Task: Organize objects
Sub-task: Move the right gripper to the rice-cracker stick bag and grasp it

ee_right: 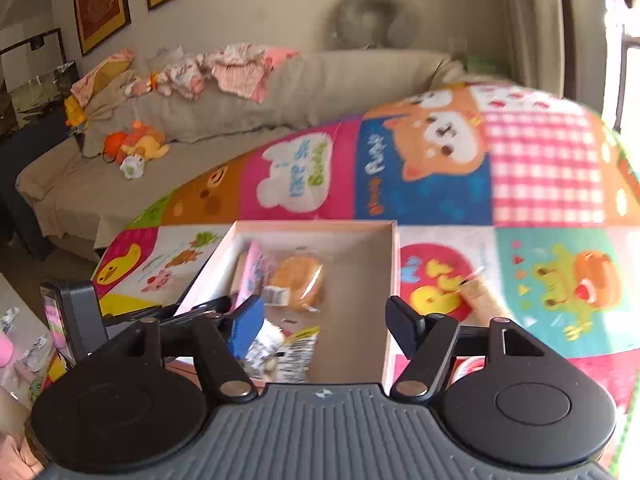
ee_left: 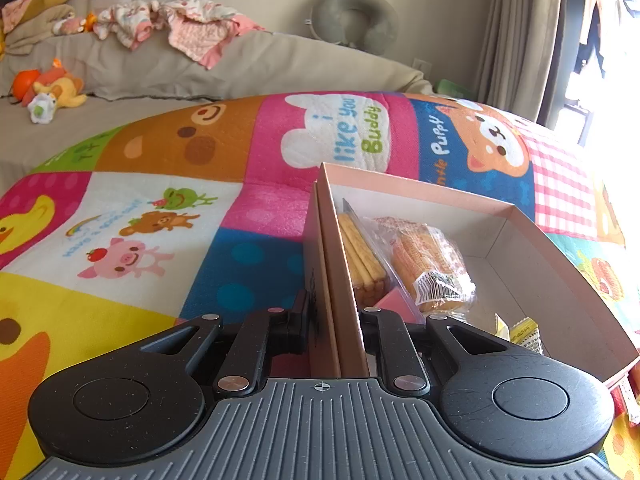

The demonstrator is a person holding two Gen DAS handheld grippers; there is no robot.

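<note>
The left tool pinches the box wall; the right tool gapes empty above it.

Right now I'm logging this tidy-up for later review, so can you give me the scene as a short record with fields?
surface: colourful cartoon play mat
container: open pink box on the mat
box contents: wrapped bun, pack of biscuit sticks, small yellow-and-white packets
left gripper: shut on the box's near side wall
right gripper: open, nothing between its jaws, above the box's near end
outside box: pale item on the mat, too blurred to identify
</note>
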